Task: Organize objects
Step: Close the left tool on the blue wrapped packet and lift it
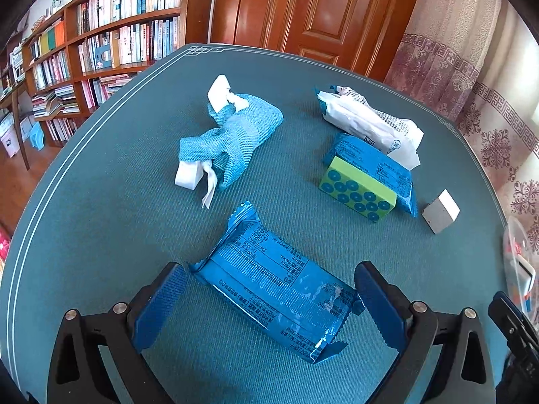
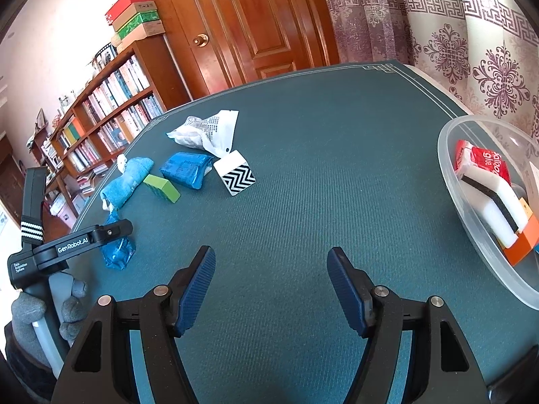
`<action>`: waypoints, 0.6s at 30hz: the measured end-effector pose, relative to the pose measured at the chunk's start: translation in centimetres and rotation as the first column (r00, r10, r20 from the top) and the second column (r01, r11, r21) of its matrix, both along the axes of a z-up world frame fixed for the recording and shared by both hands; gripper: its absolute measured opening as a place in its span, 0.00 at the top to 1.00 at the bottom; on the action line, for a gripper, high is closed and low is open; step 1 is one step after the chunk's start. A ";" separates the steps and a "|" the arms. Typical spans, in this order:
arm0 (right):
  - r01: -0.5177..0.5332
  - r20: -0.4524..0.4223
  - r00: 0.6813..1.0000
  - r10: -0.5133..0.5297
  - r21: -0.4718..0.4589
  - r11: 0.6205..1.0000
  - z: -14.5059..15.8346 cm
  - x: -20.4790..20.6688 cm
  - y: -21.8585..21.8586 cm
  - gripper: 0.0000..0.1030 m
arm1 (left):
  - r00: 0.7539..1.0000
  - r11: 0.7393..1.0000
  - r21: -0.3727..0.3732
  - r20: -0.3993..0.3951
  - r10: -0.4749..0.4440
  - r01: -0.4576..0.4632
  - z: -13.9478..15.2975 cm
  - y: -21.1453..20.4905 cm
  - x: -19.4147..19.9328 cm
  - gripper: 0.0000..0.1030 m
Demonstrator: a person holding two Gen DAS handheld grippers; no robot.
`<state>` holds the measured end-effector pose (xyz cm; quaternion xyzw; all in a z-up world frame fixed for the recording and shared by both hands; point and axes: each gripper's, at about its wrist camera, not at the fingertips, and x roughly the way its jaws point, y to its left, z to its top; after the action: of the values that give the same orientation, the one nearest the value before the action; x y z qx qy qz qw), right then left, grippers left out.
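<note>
The left gripper (image 1: 269, 289) sits wide open around the blue snack pack (image 1: 273, 293) on the table (image 1: 101, 202), lying crooked between the fingers. So closing could catch just the crinkly wrapper and let it slip. The right gripper (image 2: 271, 276) is open and empty, near the plastic bin (image 2: 471, 235).

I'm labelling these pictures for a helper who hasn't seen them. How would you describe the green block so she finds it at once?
On the teal table, look at the cluster of packets on the side opposite the bookshelves. The green block leans against a blue packet there. It alone is lime green, with rows of blue dots on its face.
</note>
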<state>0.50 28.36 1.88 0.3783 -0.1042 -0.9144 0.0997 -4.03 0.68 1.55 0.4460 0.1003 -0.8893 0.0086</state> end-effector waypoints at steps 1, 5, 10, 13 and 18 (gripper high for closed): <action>0.000 0.001 1.000 0.000 -0.002 1.000 -0.1 0.0 0.0 0.32 | 1.000 1.000 0.007 0.000 0.005 -0.005 0.1 -0.2 0.2 0.01; -0.002 0.005 1.000 0.002 -0.009 1.000 -0.3 0.1 0.0 0.32 | 0.999 0.999 0.033 -0.010 0.033 -0.033 0.6 -0.9 0.9 0.01; -0.009 0.001 1.000 0.009 -0.018 1.000 -0.3 0.2 -0.1 0.32 | 0.998 0.998 0.035 0.007 0.058 -0.059 0.5 -1.1 0.7 0.01; -0.010 0.002 1.000 0.010 -0.023 1.000 -0.4 0.2 0.0 0.32 | 0.997 0.997 0.048 0.024 0.067 -0.068 0.2 -1.1 0.2 0.01; -0.011 0.008 1.000 0.011 -0.026 1.000 -0.6 0.2 -0.1 0.32 | 0.997 0.997 0.036 0.029 0.070 -0.071 0.1 -0.6 -0.7 0.01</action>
<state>0.71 28.28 1.27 0.3812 -0.1145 -0.9108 0.1093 -4.69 0.11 1.67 0.4544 0.1325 -0.8803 0.0330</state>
